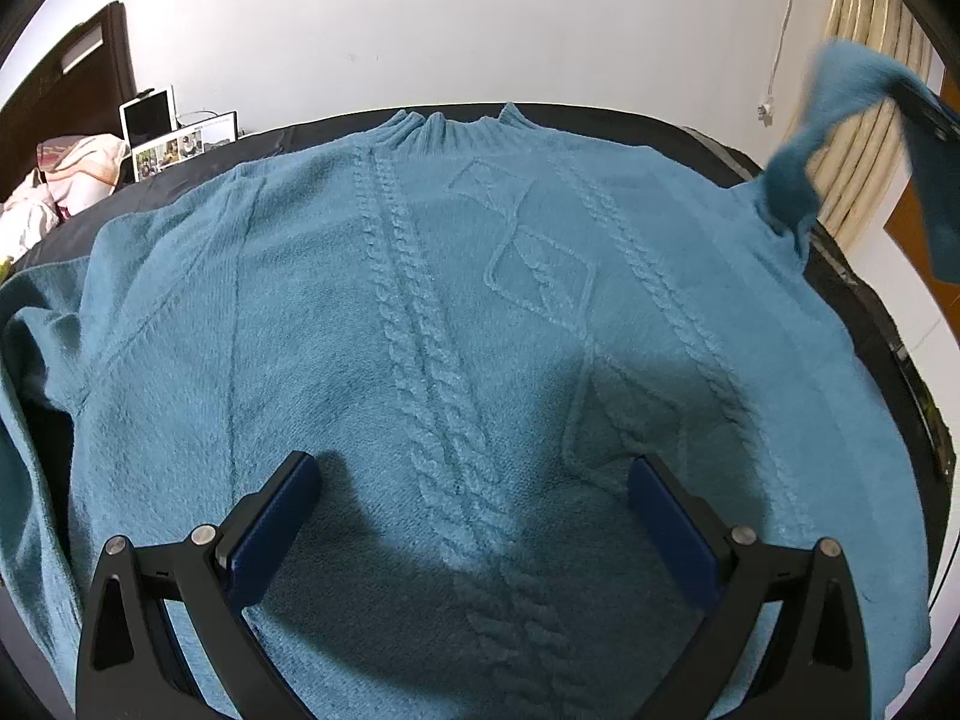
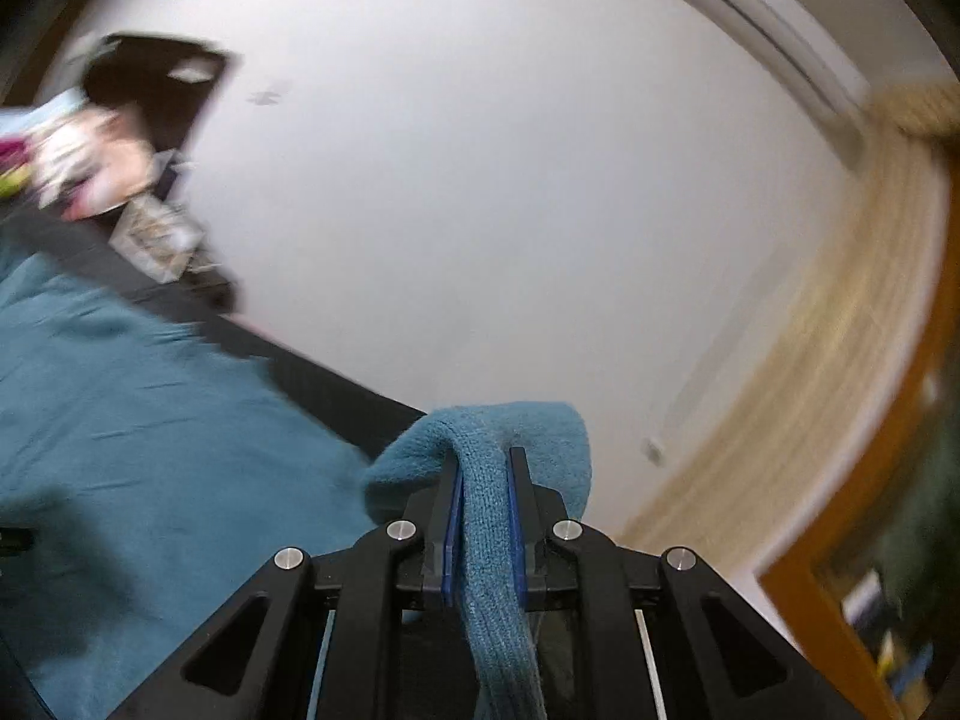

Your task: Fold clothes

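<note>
A teal cable-knit sweater [image 1: 456, 324] lies spread flat on a dark surface, collar [image 1: 456, 123] at the far side. My left gripper [image 1: 474, 468] hovers open over its lower middle, nothing between the fingers. The sweater's right sleeve [image 1: 822, 138] is lifted off the surface at the far right, blurred by motion. In the right wrist view my right gripper [image 2: 485, 462] is shut on that sleeve's ribbed cuff [image 2: 498, 480], which folds over the fingertips; the sweater body [image 2: 150, 420] lies lower left. The left sleeve [image 1: 36, 360] drapes off the left side.
The dark table edge [image 1: 870, 312] runs round the sweater. At the far left stand a tablet [image 1: 149, 119], a photo card [image 1: 180, 147] and a pile of pink and white cloth [image 1: 60, 180]. A white wall, a cream curtain [image 1: 864, 90] and a wooden frame [image 2: 852, 510] lie behind.
</note>
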`<act>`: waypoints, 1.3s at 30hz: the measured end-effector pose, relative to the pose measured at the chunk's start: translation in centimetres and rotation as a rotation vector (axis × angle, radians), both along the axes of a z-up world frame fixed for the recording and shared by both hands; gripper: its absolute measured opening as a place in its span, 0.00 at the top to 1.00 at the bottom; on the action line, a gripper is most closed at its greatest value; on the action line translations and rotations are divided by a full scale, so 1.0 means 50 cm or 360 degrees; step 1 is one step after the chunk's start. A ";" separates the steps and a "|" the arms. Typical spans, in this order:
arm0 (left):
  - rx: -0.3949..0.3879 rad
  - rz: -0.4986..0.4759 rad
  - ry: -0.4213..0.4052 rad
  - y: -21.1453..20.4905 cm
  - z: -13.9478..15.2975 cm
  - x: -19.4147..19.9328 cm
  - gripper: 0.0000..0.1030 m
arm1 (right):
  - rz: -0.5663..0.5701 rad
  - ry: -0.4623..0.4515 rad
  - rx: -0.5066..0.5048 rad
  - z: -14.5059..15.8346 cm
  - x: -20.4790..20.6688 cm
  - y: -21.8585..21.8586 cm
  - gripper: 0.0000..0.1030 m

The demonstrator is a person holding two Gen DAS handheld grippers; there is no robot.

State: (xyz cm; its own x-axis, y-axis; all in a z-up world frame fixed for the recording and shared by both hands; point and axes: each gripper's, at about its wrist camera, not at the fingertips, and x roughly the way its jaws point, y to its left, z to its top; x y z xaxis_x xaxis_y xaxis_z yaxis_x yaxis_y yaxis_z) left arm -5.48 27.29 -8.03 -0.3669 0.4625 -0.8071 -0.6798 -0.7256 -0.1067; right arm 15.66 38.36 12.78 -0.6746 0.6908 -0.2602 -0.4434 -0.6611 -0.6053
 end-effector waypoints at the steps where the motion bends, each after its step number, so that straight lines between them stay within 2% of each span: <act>1: 0.0007 0.0001 -0.0006 -0.002 0.000 -0.001 0.00 | 0.0074 -0.0042 0.0023 -0.008 -0.021 -0.028 0.86; 6: 0.0049 0.0024 -0.0047 -0.012 0.003 -0.008 0.00 | 0.0333 -0.0326 -0.0047 -0.072 -0.098 -0.102 0.84; 7: 0.0063 0.0035 -0.0059 -0.016 0.004 -0.011 0.00 | 0.0364 -0.0379 -0.0075 -0.087 -0.107 -0.112 0.81; 9: 0.0093 0.0058 -0.0086 -0.025 0.005 -0.018 0.00 | 0.0421 -0.0470 -0.0142 -0.120 -0.120 -0.123 0.69; 10: 0.0106 0.0069 -0.0099 -0.029 0.005 -0.021 0.01 | 0.0445 -0.0489 -0.0181 -0.132 -0.121 -0.124 0.43; 11: 0.0107 0.0075 -0.0101 -0.031 0.005 -0.022 0.01 | 0.0460 -0.0492 -0.0203 -0.140 -0.118 -0.125 0.23; 14: 0.0129 0.0093 -0.0122 -0.036 0.005 -0.025 0.01 | 0.0495 -0.0468 -0.0271 -0.148 -0.102 -0.130 0.23; 21: 0.0106 0.0092 -0.0104 -0.034 0.006 -0.024 0.00 | 0.0493 -0.0278 -0.0697 -0.088 -0.018 -0.066 0.23; 24: 0.0109 0.0100 -0.0112 -0.035 0.007 -0.025 0.00 | 0.0401 -0.0131 -0.0851 -0.053 0.023 -0.012 0.23; 26: 0.0118 0.0108 -0.0120 -0.037 0.009 -0.026 0.00 | 0.0258 -0.0084 -0.0876 -0.049 0.033 0.029 0.23; 29: 0.0135 0.0133 -0.0120 -0.046 0.015 -0.027 0.00 | 0.0063 -0.0144 -0.0962 -0.079 0.026 0.087 0.23; 32: 0.0164 0.0165 -0.0084 -0.062 0.030 -0.031 0.00 | -0.0041 -0.0268 -0.1027 -0.127 0.014 0.113 0.23; 36: 0.0182 0.0192 -0.0021 -0.075 0.050 -0.034 0.00 | -0.0092 -0.0457 -0.0859 -0.181 -0.021 0.085 0.23; 39: 0.0192 0.0205 -0.0006 -0.083 0.058 -0.039 0.00 | -0.0065 -0.0565 -0.0827 -0.206 -0.047 0.061 0.23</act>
